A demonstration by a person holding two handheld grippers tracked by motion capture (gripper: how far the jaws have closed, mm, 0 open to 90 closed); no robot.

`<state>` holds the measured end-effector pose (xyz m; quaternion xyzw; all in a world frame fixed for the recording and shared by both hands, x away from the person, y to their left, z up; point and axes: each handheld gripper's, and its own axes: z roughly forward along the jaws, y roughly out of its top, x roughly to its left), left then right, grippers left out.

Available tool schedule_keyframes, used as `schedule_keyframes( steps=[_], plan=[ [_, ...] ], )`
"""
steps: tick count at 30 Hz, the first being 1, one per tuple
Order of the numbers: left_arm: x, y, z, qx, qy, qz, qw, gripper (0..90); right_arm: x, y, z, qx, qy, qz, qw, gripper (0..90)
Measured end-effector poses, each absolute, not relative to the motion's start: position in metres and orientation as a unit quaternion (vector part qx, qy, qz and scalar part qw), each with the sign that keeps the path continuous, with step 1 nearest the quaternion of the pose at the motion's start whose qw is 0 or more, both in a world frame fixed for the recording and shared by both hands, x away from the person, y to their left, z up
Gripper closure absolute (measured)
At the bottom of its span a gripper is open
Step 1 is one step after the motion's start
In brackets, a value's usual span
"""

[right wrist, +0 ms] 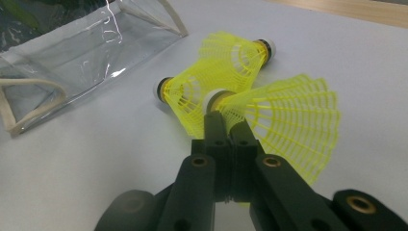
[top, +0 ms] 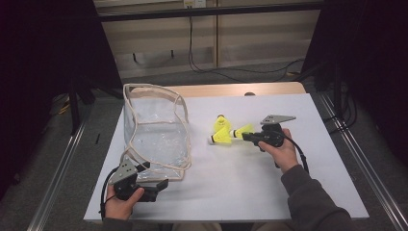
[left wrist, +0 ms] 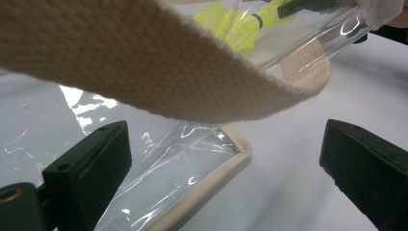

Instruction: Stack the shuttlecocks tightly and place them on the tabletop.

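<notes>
Webbing strap [left wrist: 159, 62] of the clear bag [top: 156, 132] crosses close over the left gripper view, above the bag's cream-edged corner. Left gripper [top: 153, 188] sits at the near left of the table [top: 250, 192], jaws spread wide. One jaw overlaps the clear plastic, the other stands over bare table, and neither presses on anything.

Right gripper [right wrist: 223, 126], right of centre, has its jaws pressed together on the held shuttlecock [right wrist: 284, 122], pinching it at or just behind the white cork end; the skirt fans out past the tips. Two more yellow shuttlecocks lie just beyond it, touching or nearly so: far shuttlecock [right wrist: 235, 55] and near-bag shuttlecock [right wrist: 185, 98].

Step in hand, as I judge it: first shuttlecock is gripped and ready to go into the bag. Whether it has left the table surface I cannot tell.

Next move calls for a lift clear of the two neighbours, then travel left to the bag mouth [top: 149, 94], which stands up and open on the far left side. The left gripper may need to catch the strap or rim to steady that mouth.

Room: open white surface lies between shuttlecocks and bag, nothing in the path. Bag sits near the left edge of the table; the right and near parts are bare. Soft bag walls could fold inward on contact.
</notes>
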<state>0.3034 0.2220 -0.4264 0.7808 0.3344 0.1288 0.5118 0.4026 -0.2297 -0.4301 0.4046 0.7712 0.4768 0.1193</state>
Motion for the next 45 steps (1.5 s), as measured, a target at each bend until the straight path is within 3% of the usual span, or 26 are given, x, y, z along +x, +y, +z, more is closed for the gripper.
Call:
schedule_keyframes(
  steps=[45],
  plan=[
    [0.304,0.222,-0.427,0.779,0.334,0.128,0.514,3.9,0.409,-0.214,-0.437,0.392,0.775,0.485,0.105,89.5]
  ],
)
